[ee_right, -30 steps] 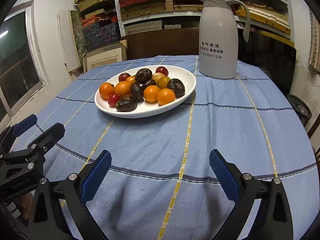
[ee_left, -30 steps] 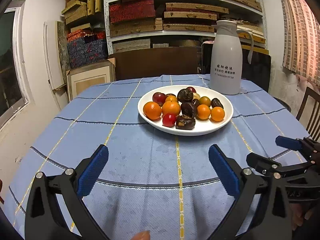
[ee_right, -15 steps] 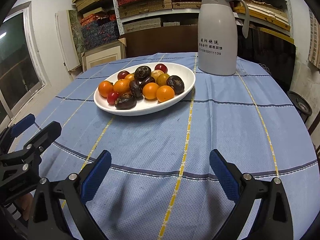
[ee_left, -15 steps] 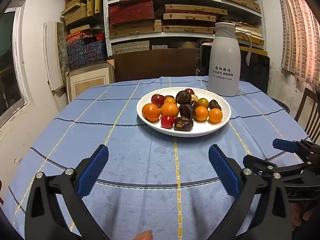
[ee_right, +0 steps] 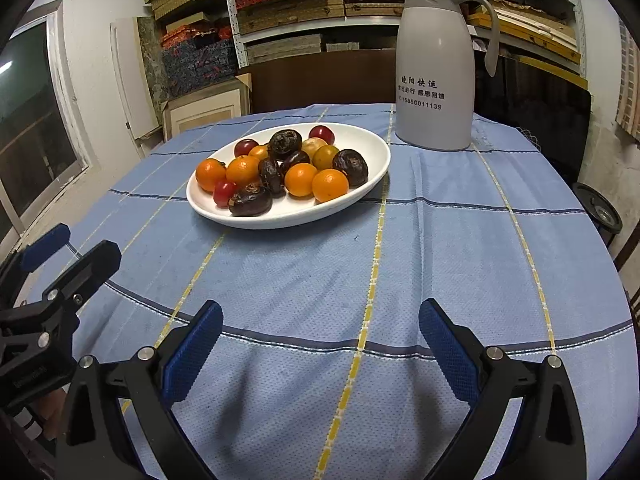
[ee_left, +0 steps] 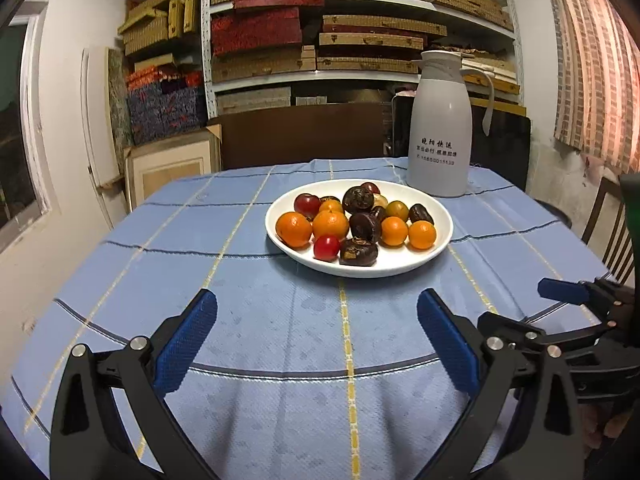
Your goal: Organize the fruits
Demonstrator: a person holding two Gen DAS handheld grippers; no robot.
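Here: left gripper (ee_left: 316,336) and right gripper (ee_right: 320,344) both spread wide, empty, above counter (ee_right: 440,248); fruit-laden plate (ee_right: 360,196) ahead.

White jug (ee_left: 439,136), blue tablecloth (ee_left: 280,320), box-stacked shelves (ee_left: 320,32)

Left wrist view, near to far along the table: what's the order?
Left hand-held gripper, jaws open → bare blue checked tablecloth → white plate of fruits → white thermos jug → chair back → shelves of boxes.

Shelves (ee_left: 360,40) w/ boxes, window (ee_left: 16,128) left.
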